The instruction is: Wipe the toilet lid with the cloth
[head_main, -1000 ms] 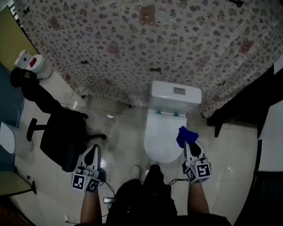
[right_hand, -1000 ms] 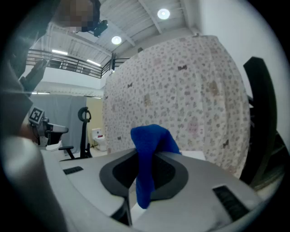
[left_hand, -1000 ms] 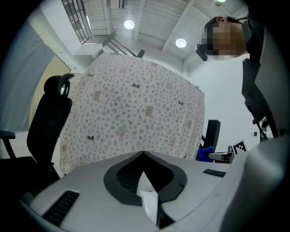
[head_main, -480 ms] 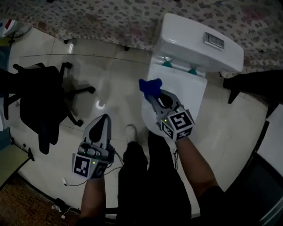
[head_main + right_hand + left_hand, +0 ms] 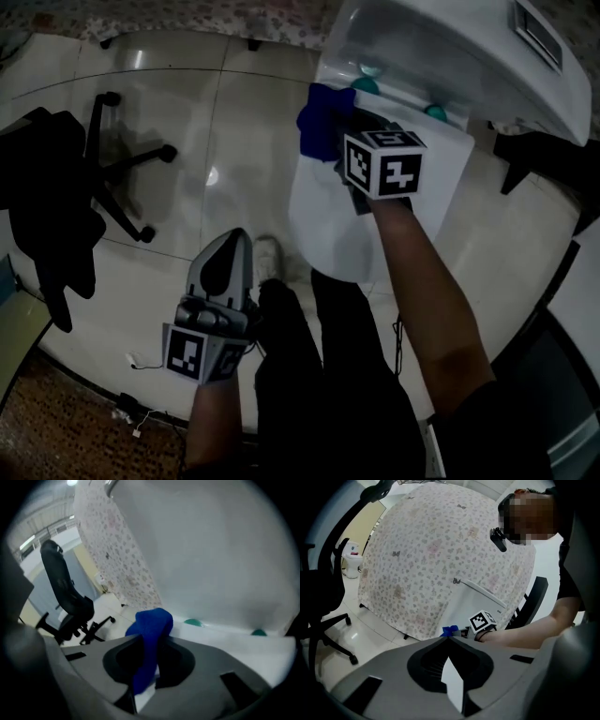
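Item: right gripper (image 5: 336, 136), held by a bare forearm (image 5: 427, 291) reaching over the toilet; jaws pinched on a blue cloth (image 5: 319, 117), which sticks out past the jaw tips in a bunched fold, its lower end hanging down between the jaws in the right gripper view. Location of cloth: at the rear left corner of the white toilet lid (image 5: 323, 220), just beside the left of two green hinge caps (image 5: 367, 86), close under the tank (image 5: 441, 47); whether it presses on the lid surface cannot be told. Lid: shut, lying flat, white, bare in front of the gripper. Marker cube (image 5: 384, 162) of the right gripper: above the lid's middle rear part. Item: left gripper (image 5: 232, 246), held low at the person's left side, well apart from the toilet, over the floor; jaws pressed together to a point with nothing between them, as its own view shows. Surroundings: pale glossy tiled floor (image 5: 206, 122); black office chair (image 5: 56, 187) on castors to the left, well apart from the toilet; floral curtain (image 5: 440, 559) behind the tank, hanging to the floor; a light shoe (image 5: 267, 258) of the person just beside the left gripper, near the front of the toilet bowl
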`<state>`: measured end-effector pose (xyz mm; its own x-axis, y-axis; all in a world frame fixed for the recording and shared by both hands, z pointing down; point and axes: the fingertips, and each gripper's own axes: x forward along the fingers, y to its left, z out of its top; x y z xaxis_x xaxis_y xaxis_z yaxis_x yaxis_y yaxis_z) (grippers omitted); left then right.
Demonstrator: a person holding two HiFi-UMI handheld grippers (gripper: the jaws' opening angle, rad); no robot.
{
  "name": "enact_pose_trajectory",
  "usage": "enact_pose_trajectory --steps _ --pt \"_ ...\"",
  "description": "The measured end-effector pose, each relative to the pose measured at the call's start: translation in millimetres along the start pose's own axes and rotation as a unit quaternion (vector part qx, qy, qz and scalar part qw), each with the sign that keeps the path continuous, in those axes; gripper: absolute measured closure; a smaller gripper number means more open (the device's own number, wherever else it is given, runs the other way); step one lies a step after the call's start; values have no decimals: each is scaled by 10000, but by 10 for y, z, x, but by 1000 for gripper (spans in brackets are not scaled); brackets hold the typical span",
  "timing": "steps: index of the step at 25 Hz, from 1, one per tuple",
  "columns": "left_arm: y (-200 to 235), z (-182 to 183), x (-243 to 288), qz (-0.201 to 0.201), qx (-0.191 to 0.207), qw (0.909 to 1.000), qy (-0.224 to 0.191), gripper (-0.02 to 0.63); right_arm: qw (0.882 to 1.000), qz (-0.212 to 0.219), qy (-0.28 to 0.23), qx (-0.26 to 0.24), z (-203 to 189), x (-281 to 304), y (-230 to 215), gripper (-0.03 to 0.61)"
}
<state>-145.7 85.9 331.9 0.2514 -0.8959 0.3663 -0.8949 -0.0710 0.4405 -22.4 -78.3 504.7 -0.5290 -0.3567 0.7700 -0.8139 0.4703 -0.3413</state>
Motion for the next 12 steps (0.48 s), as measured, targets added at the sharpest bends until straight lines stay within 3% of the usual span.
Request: enact_pose_trajectory --steps 2,5,12 --pt "-34 -89 44 -40 -28 10000 45 624 9980 -370 97 -511 -39 -29 -165 523" --pt "-111 -187 112 -137 -7 9998 153 624 9931 -582 83 -1019 -91 -167 -334 523" --pt "-299 -310 241 -381 69 9987 345 624 9864 -1120 73 -1203 -295 -612 -956 523"
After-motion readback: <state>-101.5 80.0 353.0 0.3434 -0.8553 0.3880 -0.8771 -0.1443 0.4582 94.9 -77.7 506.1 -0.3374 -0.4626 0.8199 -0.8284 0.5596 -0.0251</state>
